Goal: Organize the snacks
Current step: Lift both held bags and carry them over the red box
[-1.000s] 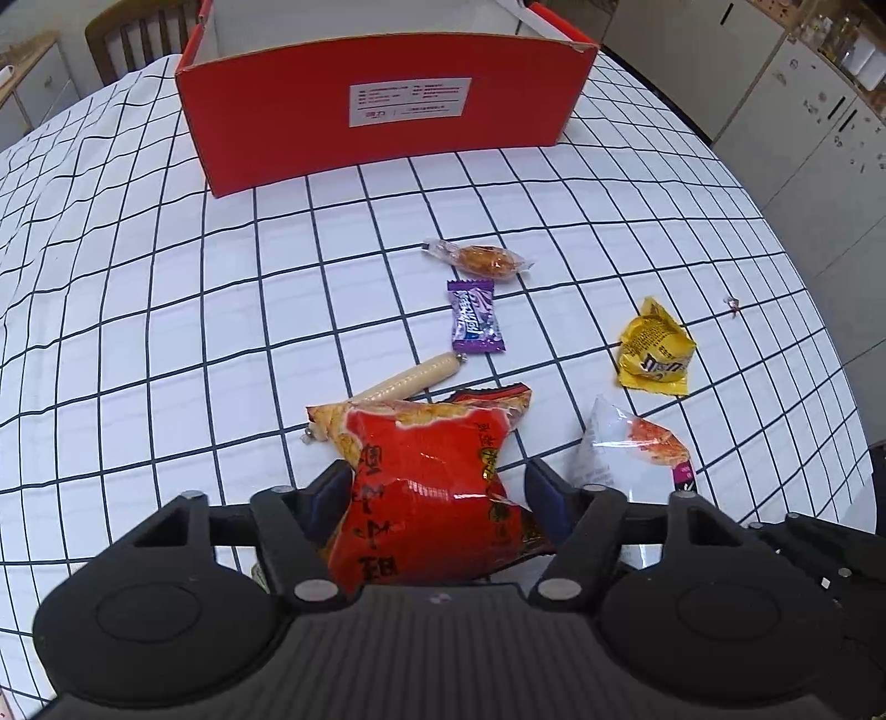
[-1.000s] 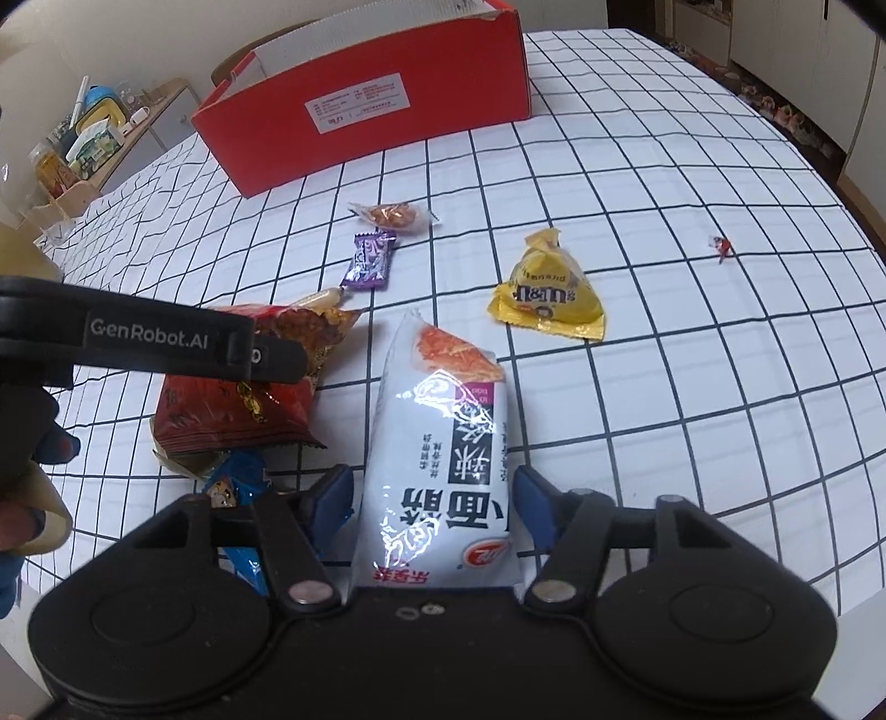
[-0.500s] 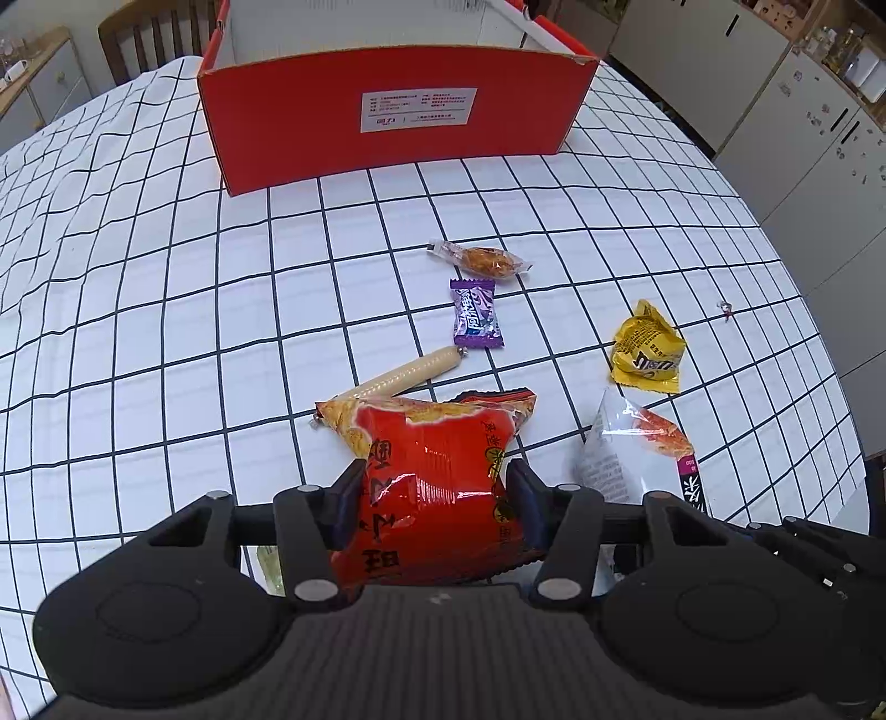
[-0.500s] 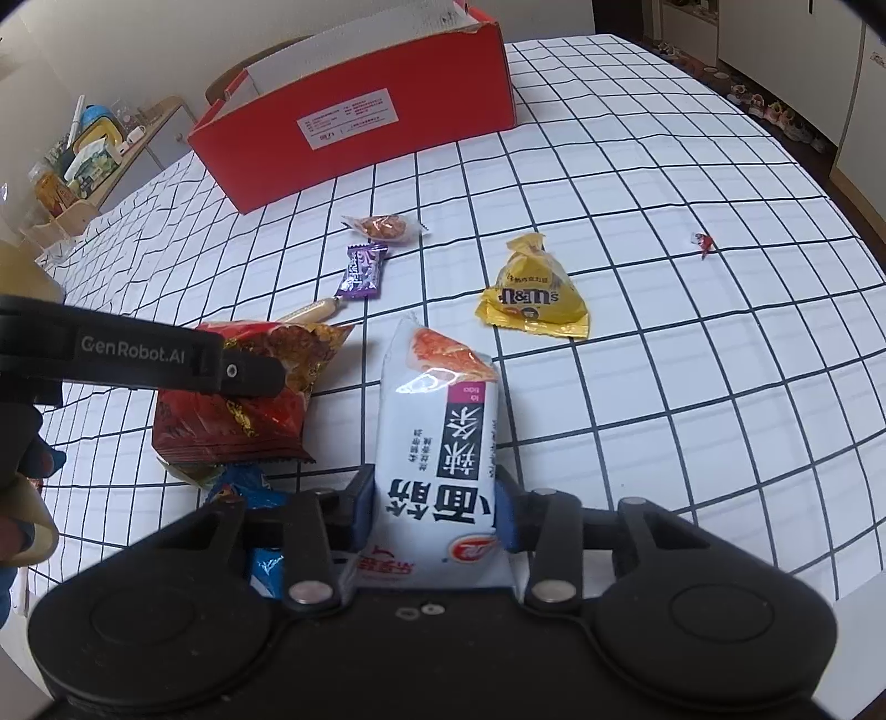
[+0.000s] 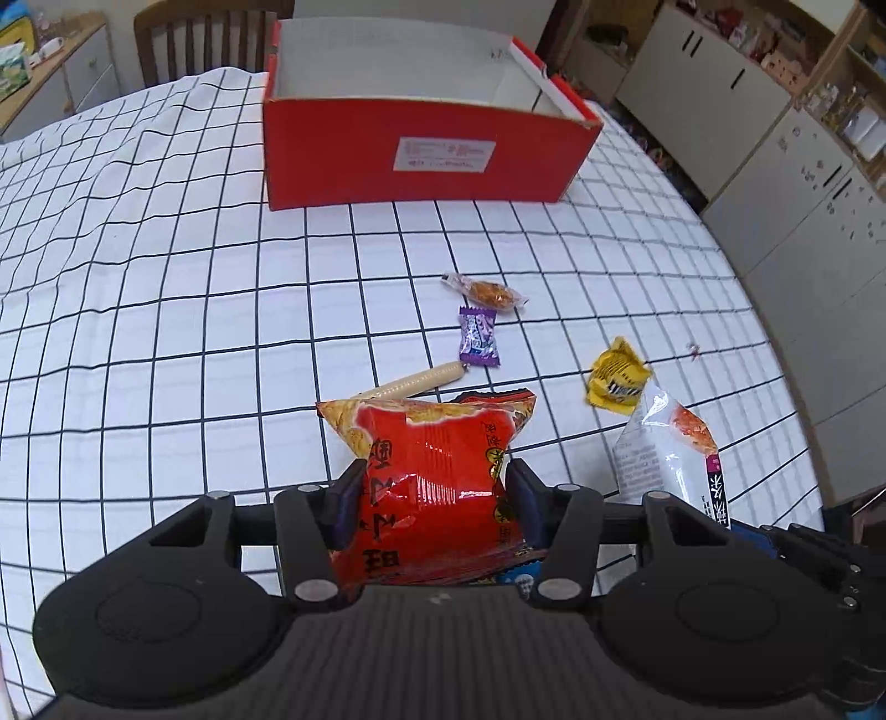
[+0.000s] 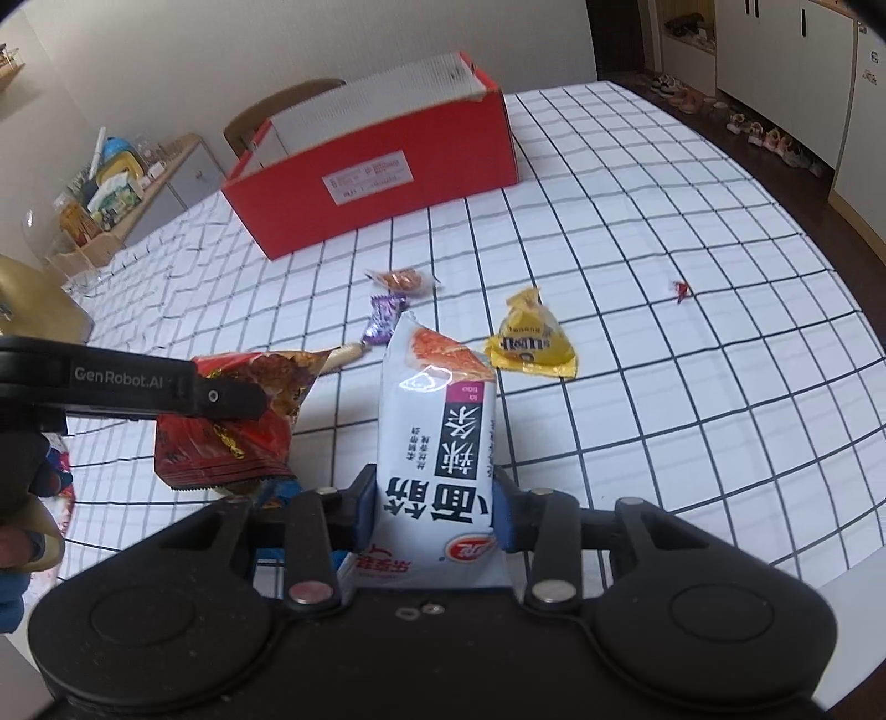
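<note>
Two packets are in your grip. Your left gripper (image 5: 432,493) has its blue pads pressed into the sides of the red snack bag (image 5: 437,471), which is lifted off the cloth with its crimped top pointing away from you. Your right gripper (image 6: 434,512) is clenched on the white snack packet (image 6: 437,443), held upright between the pads, its orange-printed top tilted toward the box; in the left wrist view the same packet (image 5: 670,454) hangs at the right edge. Both sets of jaws have just been closing, each with its packet between them.

Beyond the red bag, a tan sausage stick (image 5: 415,382) lies on the checked tablecloth (image 5: 166,332), its far end just beside a purple candy (image 5: 477,337). Farther on rests a clear-wrapped orange sweet (image 5: 487,291). Off to the right lies a yellow M&M's pouch (image 6: 529,335), apart from the others, and a tiny red scrap (image 6: 681,289) sits well beyond it.

At the far side of the table stands the open red box (image 5: 421,149), white inside, with a white label on its near wall. A wooden chair (image 5: 194,33) stands behind it.
</note>
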`<state>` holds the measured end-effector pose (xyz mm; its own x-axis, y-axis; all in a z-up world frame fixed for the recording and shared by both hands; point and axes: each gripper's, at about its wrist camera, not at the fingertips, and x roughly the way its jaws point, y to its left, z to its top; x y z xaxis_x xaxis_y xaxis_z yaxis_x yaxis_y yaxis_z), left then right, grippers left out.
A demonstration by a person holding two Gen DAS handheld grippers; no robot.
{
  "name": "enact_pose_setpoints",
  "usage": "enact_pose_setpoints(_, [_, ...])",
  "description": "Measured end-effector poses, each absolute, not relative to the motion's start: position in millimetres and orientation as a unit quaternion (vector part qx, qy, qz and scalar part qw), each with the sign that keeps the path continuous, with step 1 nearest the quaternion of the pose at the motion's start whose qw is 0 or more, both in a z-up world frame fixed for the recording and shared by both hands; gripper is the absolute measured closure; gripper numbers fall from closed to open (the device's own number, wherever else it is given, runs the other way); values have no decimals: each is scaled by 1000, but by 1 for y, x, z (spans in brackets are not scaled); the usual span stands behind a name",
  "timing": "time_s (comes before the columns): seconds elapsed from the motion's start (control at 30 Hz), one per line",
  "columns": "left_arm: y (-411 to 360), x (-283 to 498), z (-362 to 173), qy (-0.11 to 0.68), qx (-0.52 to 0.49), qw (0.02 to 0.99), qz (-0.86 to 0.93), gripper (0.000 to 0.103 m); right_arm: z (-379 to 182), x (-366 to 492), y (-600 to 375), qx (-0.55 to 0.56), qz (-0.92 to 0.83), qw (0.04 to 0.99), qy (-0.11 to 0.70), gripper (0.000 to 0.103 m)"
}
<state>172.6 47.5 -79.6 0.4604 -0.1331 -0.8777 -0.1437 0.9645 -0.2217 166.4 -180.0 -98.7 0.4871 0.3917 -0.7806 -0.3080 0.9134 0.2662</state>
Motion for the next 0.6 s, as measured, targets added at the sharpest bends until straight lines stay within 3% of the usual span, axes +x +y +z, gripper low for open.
enact_pose_setpoints(0.6, [50, 145, -15, 445, -143, 884, -4, 51, -30, 156, -174, 40, 232, 883, 405, 65])
